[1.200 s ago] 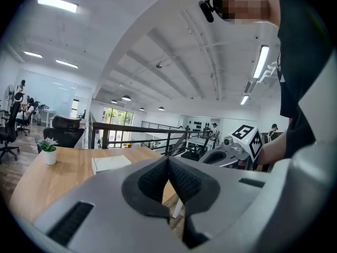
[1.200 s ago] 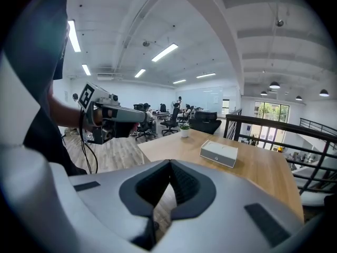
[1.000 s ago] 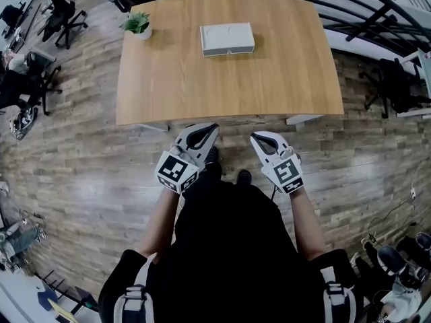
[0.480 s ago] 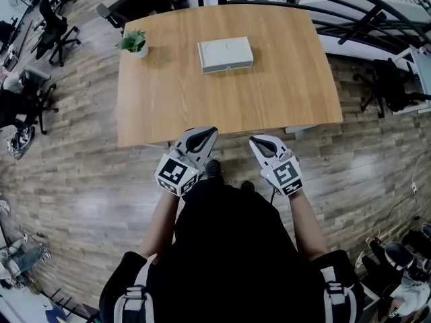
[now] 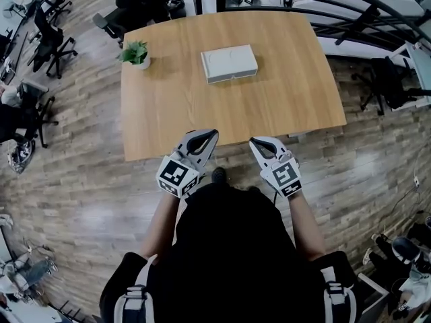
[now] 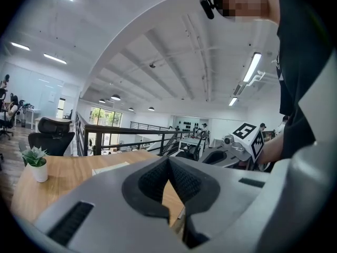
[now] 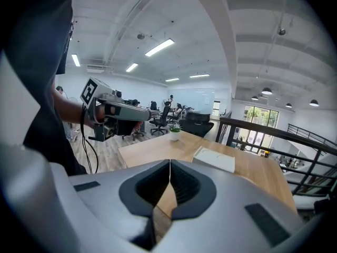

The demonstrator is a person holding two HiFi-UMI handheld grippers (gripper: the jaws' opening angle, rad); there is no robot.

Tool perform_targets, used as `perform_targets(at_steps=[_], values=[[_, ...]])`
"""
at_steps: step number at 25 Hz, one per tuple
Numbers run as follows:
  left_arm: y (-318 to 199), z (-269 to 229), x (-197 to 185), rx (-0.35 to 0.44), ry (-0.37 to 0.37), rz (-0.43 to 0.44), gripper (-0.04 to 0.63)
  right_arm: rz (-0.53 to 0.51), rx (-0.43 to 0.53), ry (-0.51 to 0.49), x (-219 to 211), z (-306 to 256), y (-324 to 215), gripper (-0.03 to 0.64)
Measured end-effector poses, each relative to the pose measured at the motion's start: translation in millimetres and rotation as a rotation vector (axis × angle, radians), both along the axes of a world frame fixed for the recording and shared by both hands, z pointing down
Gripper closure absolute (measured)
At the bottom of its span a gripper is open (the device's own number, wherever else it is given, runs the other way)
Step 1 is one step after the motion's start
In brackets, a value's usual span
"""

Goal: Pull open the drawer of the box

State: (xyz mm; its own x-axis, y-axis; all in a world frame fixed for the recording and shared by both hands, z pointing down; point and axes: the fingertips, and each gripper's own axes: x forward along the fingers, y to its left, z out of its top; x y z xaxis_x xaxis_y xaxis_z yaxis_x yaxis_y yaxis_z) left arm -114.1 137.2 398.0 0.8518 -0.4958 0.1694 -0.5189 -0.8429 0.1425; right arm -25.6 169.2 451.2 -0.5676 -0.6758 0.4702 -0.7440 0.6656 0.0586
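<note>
I'm holding the left gripper (image 5: 205, 135) and the right gripper (image 5: 260, 143) side by side at the table's (image 5: 289, 106) near edge. Both have their jaws pressed together on nothing, a carrying posture, I'd say, since nothing is within reach. The box (image 5: 229, 63) lies flat at my 12 o'clock, past the table's middle and well apart from both tips, with a potted plant (image 5: 136, 52) at its 9 o'clock. Its drawer looks unopened and I can't tell which face carries the pull.
</note>
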Motion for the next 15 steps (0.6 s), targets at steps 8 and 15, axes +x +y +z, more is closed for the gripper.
perform_targets(at_steps=[8, 15], values=[[-9, 4, -26, -0.017, -0.011, -0.004, 0.574, 0.053, 0.003, 0.022, -13, 6, -9, 0.592], [-12, 8, -32, -0.032, -0.016, -0.029, 0.574, 0.039, -0.018, 0.015, -10, 11, -13, 0.592]])
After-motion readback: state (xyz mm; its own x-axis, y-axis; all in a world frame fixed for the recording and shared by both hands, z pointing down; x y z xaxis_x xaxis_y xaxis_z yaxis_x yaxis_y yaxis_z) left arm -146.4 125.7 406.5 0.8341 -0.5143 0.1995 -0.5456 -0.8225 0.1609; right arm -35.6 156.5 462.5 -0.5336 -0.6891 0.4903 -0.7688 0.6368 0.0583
